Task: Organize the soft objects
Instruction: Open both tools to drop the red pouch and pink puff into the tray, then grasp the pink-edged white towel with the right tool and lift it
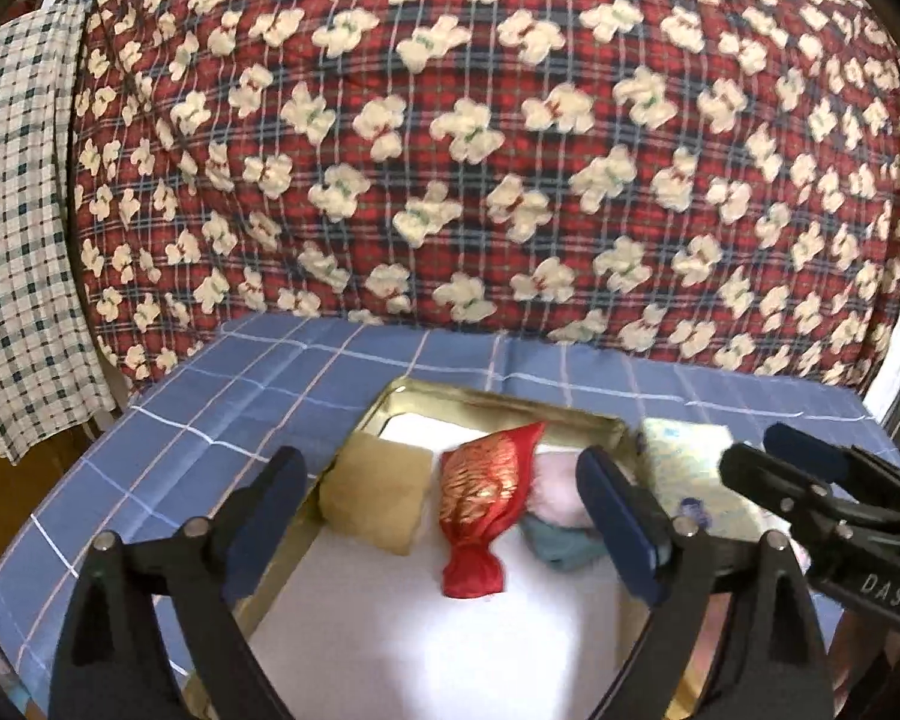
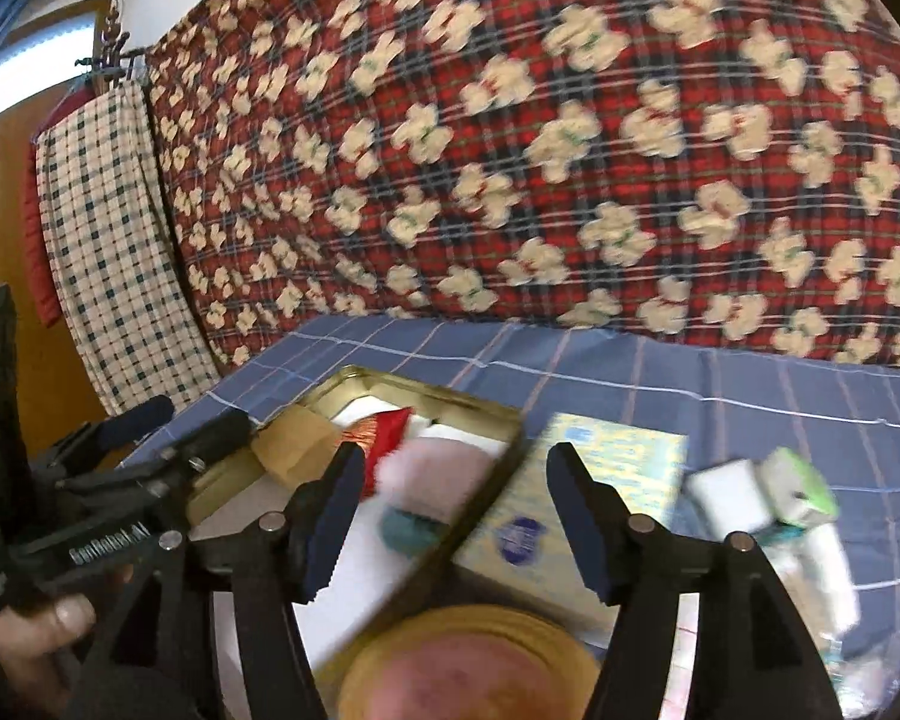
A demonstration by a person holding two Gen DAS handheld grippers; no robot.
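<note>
The tin (image 1: 498,402) on the desk already holds four soft things; a tissue packet (image 2: 606,468) lies just outside. Left gripper (image 1: 444,495) and right gripper (image 2: 450,516) both gape empty.

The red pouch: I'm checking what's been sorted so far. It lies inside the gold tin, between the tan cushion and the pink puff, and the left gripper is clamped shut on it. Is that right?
Not quite. In the left wrist view the left gripper is open, its fingers standing apart on either side of the red pouch without pressing it. The rest holds: the pouch lies in the gold tin, between the tan cushion and the pink puff.
</note>
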